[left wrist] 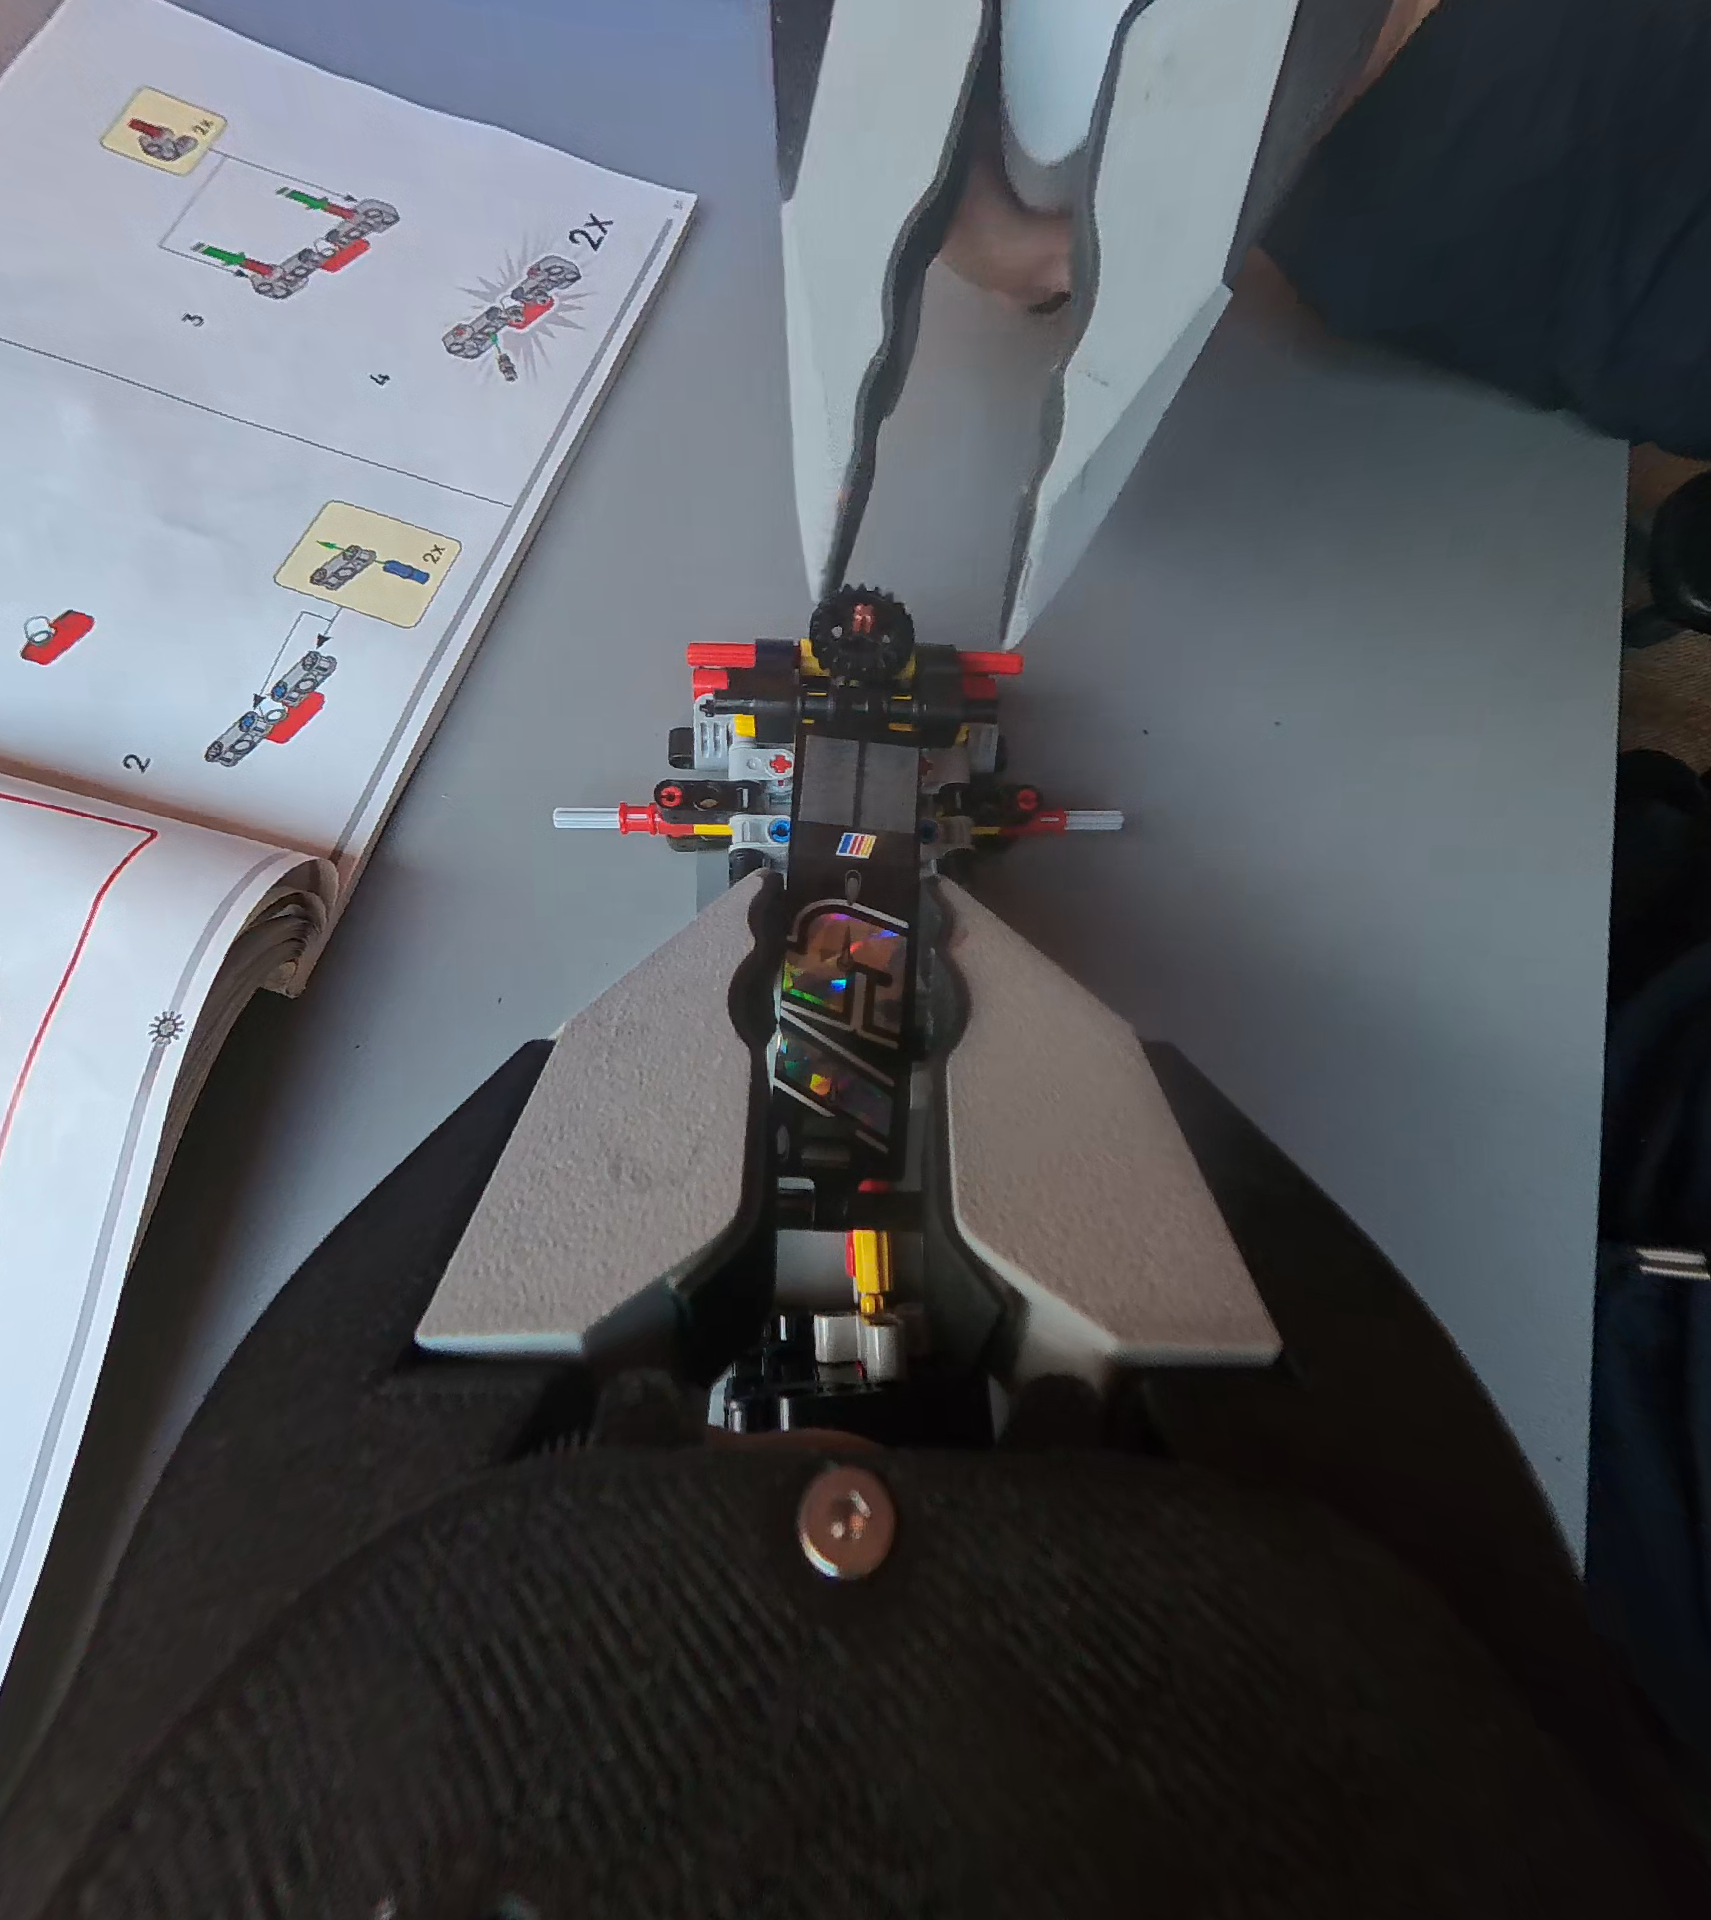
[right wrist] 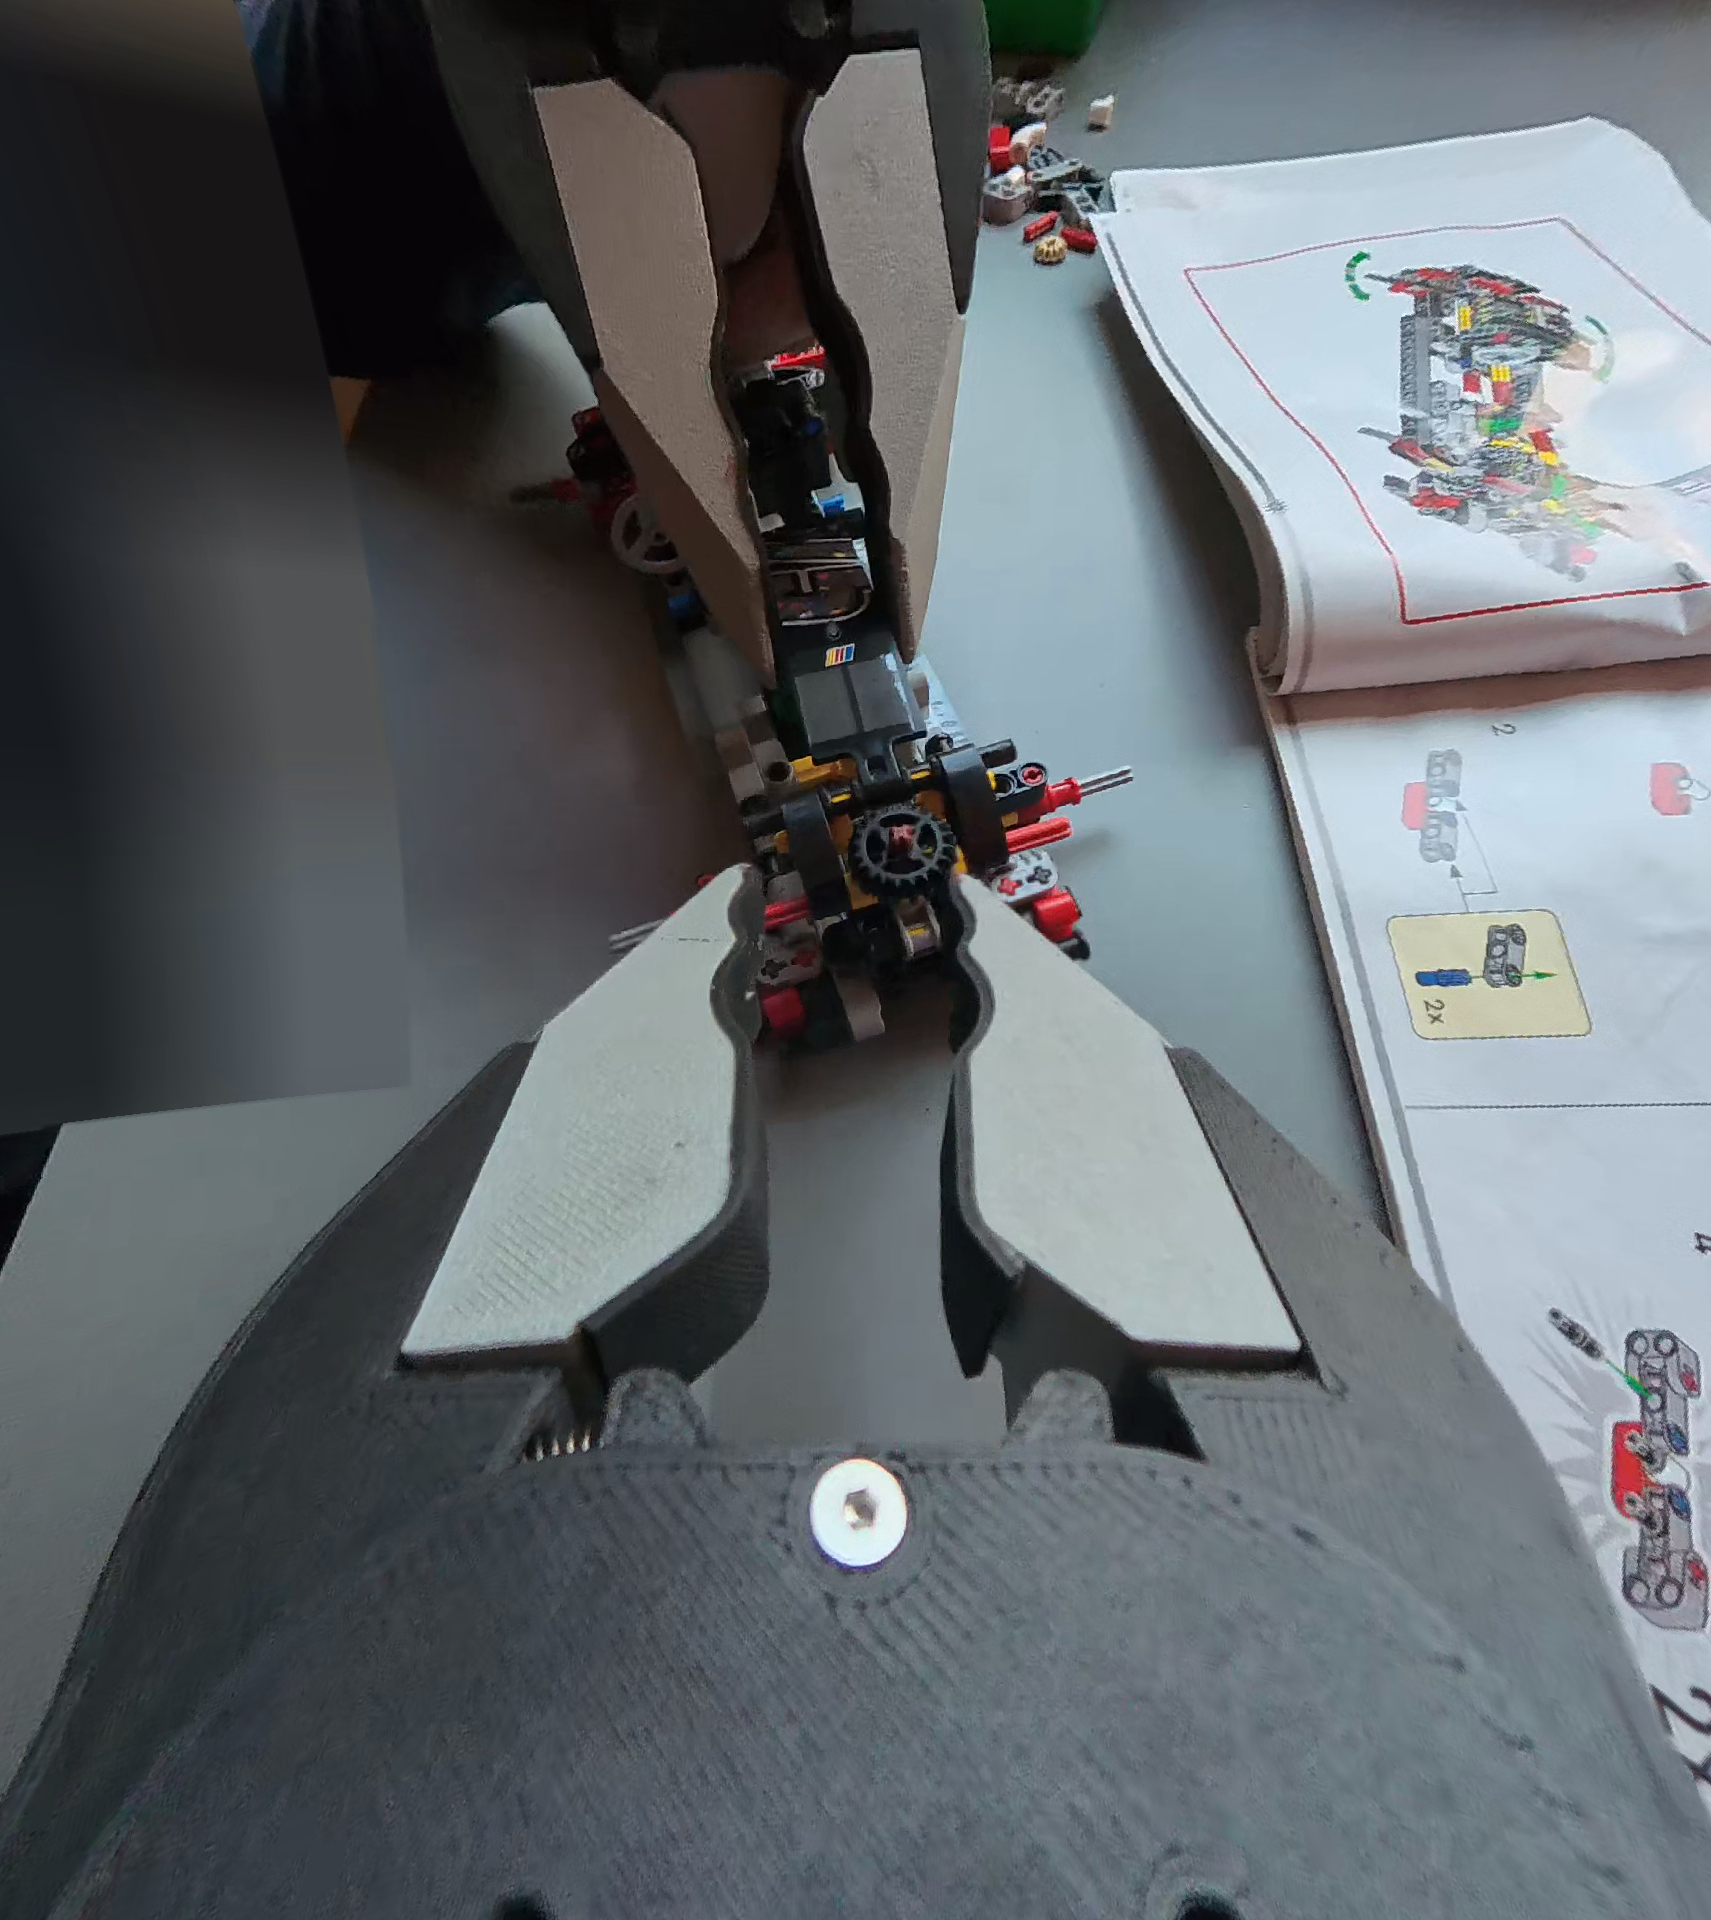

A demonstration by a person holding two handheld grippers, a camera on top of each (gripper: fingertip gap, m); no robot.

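Knobbly black-and-red brick model [left wrist: 846, 790] on smooth grey worktop [left wrist: 1298, 831], left gripper [left wrist: 846, 883] fingers clamped on its glossy black panel, right gripper [right wrist: 851, 894] fingers narrowly parted around its toothed-gear end.

Brick model [left wrist: 856, 790] on table [left wrist: 1298, 831] between facing claws; booklet [left wrist: 207, 520] beside it.

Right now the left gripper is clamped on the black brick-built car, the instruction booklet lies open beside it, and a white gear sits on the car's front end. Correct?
Nearly. The gear is black, as the right wrist view shows. The left gripper does clamp the car, beside the open booklet.
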